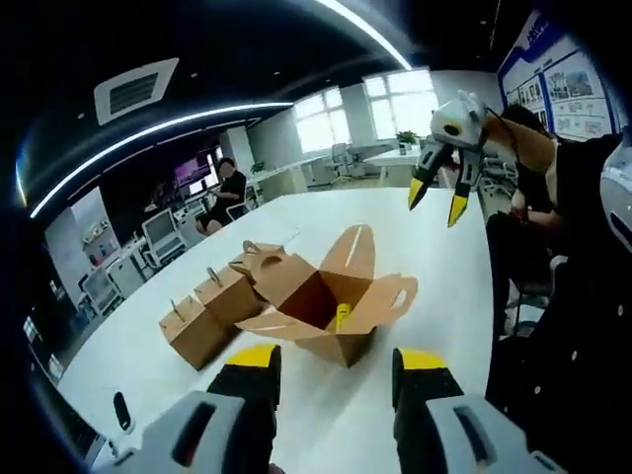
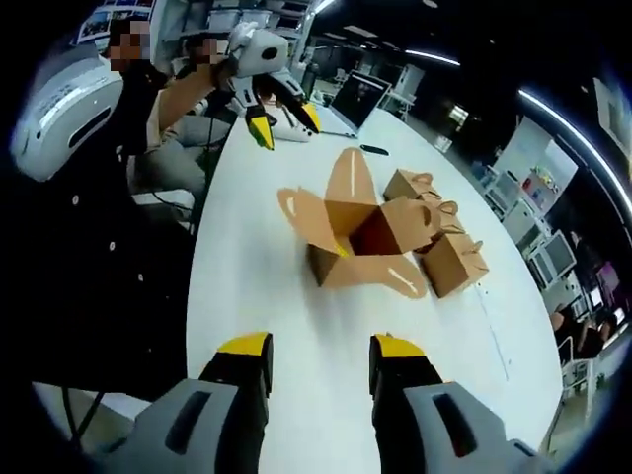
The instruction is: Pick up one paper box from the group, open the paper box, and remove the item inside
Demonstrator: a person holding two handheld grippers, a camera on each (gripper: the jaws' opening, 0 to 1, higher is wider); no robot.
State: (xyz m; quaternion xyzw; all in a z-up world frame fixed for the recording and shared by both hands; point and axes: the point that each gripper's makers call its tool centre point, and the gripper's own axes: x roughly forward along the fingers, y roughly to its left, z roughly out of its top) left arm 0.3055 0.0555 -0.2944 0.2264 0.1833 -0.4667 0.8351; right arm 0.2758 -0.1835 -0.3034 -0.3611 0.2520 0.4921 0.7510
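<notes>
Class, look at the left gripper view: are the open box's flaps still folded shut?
No, the open box has its flaps spread wide, showing a yellow item inside.

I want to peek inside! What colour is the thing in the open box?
Yellow. The item sits inside the open box, seen best in the left gripper view.

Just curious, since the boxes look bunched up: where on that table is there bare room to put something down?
The table is bare between the open box and the near edge. In the left gripper view, it is also bare beyond the box toward the far end. It is crowded where the closed boxes touch it.
</notes>
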